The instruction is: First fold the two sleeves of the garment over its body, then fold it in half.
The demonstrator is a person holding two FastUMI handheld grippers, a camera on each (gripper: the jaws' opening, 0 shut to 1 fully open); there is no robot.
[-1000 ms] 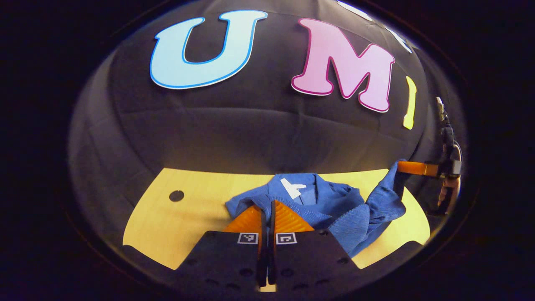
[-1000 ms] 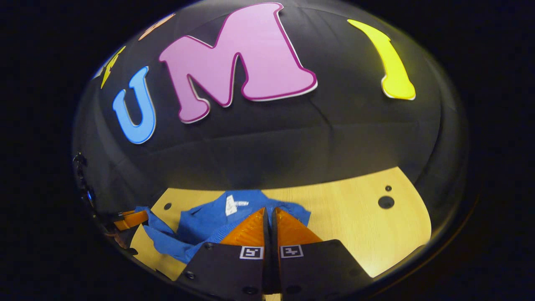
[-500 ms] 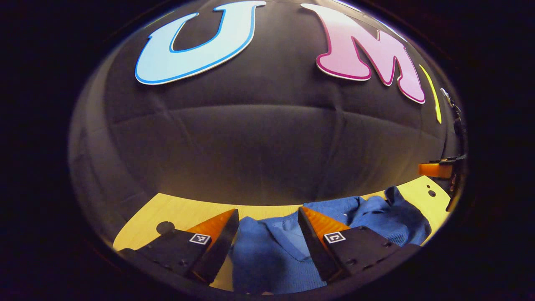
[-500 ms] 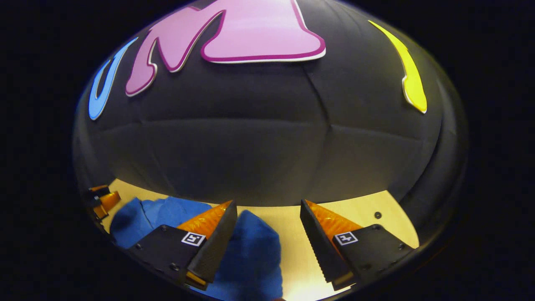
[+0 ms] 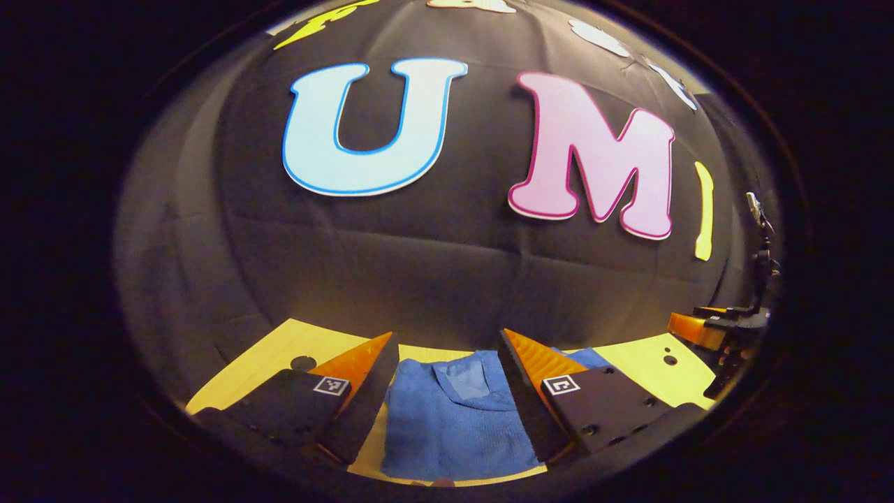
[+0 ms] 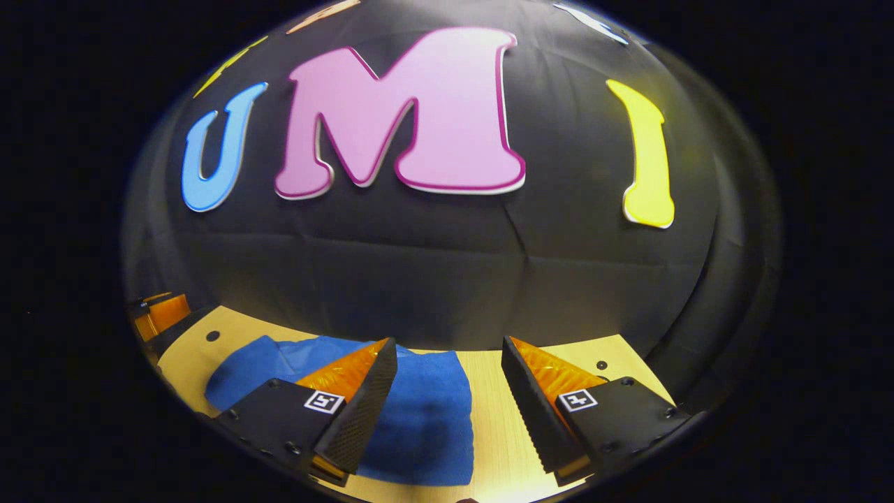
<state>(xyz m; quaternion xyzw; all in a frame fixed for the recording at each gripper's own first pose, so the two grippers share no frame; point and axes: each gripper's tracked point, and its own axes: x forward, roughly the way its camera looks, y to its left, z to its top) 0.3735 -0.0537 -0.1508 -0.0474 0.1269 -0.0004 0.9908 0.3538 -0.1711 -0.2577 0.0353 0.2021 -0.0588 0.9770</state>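
The blue knitted garment (image 5: 457,419) is seen lying flat on the pale wooden table (image 5: 632,363), at the bottom centre of the left gripper view, with its V-shaped neckline toward the black cloth wall (image 5: 419,272). In the right gripper view the same garment (image 6: 426,419) is spread at the lower left of the frame as a compact, roughly rectangular shape with a straight right edge. No sleeve is seen sticking out from the body, so the sleeve folds are judged to be done, and the compact outline suggests the fold in half may be finished too, though the layers cannot be counted.

The left gripper (image 5: 447,356) is held with its jaws wide apart above the cloth, nothing being gripped. The right gripper (image 6: 447,360) is likewise spread wide and empty, one finger over the garment's right edge and the other over bare table.

Little is judged to remain beyond possible smoothing.
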